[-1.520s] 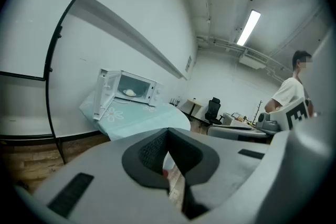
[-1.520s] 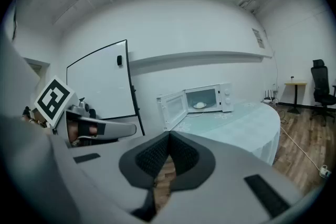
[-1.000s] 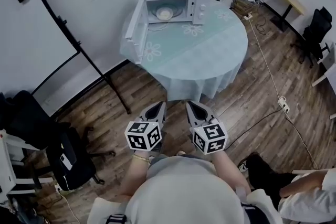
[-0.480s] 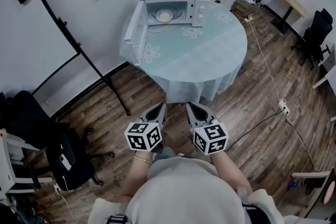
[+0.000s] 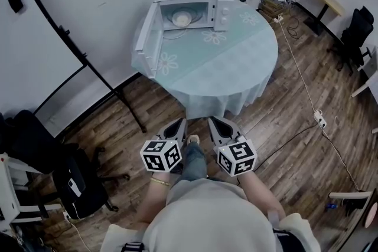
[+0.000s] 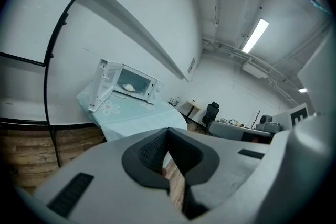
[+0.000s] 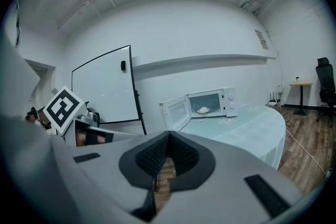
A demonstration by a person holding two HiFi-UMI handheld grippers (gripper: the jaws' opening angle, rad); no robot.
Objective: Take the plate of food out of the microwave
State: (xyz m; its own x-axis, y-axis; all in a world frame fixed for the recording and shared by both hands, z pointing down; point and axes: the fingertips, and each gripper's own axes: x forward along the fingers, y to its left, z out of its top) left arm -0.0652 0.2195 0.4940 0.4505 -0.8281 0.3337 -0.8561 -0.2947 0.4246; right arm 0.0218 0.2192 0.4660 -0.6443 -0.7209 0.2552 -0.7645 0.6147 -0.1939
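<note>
A white microwave stands at the far side of a round table covered with a pale flowered cloth. Its door hangs open to the left. Inside lies a pale plate of food. Both gripper views also catch the plate, far off. My left gripper and right gripper are held side by side close to my body, over the wooden floor and well short of the table. Both are shut with nothing in them, as seen at the left gripper and the right gripper.
A whiteboard on a black stand runs along the left. A black chair stands at the lower left. A cable crosses the floor to the right of the table. An office chair and a small desk are at the far right.
My leg has stepped forward and now shows between the grippers. The view has shifted slightly. A person at the lower right has left the picture. Both grippers stay shut.
</note>
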